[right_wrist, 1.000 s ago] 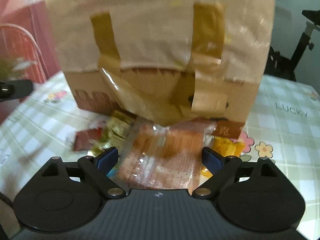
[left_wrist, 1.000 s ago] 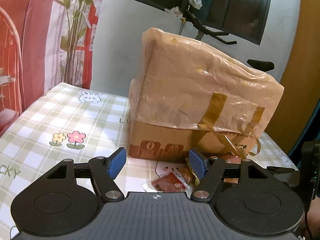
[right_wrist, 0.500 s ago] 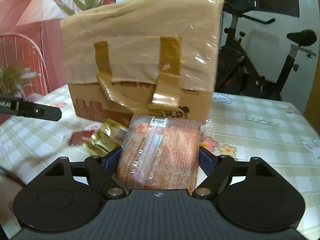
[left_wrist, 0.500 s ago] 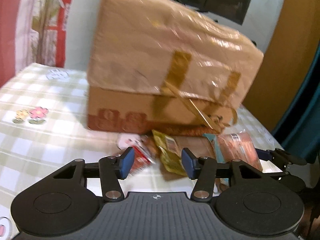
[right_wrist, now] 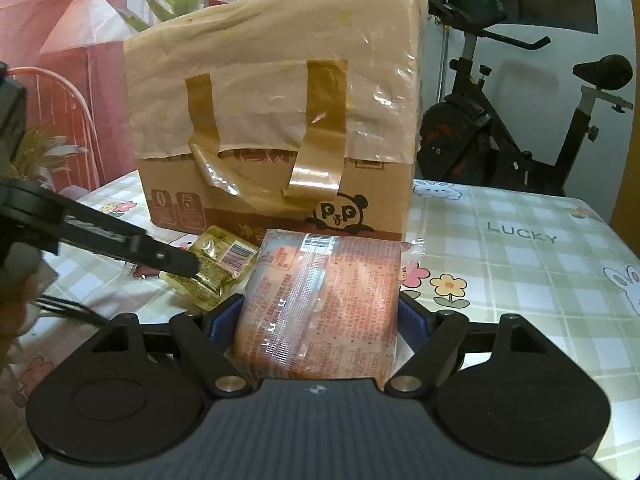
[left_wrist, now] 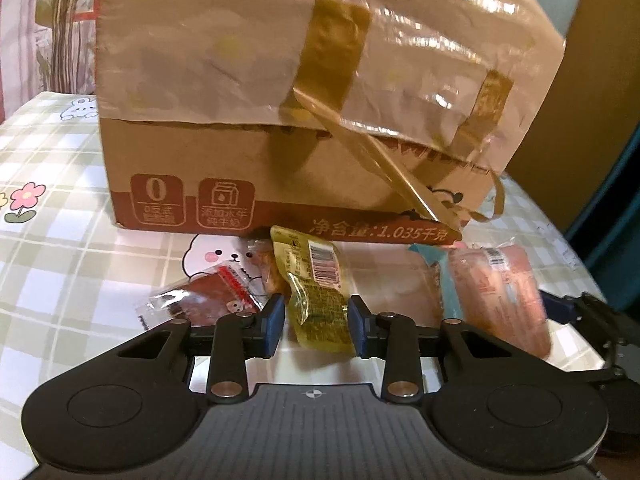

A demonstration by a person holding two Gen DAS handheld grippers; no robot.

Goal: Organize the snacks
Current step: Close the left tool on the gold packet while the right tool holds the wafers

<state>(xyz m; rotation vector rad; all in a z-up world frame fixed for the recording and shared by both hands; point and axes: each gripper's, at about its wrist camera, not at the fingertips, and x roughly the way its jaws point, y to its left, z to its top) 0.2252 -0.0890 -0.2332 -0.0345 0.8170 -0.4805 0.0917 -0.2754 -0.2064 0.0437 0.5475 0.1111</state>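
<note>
Snack grab in front of taped cardboard box (right_wrist: 276, 128)
L gripper (left_wrist: 316, 322) closing round crinkly gold pouch (left_wrist: 318, 288); R gripper (right_wrist: 320, 320) clamped on glossy orange pack (right_wrist: 320, 300).

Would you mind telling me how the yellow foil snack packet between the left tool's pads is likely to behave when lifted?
The yellow packet looks crinkled and thin, so it will probably flop. Its glossy film may slip between the closing pads of the left tool. It seems light, so it could drag the red sachet that it overlaps.
</note>
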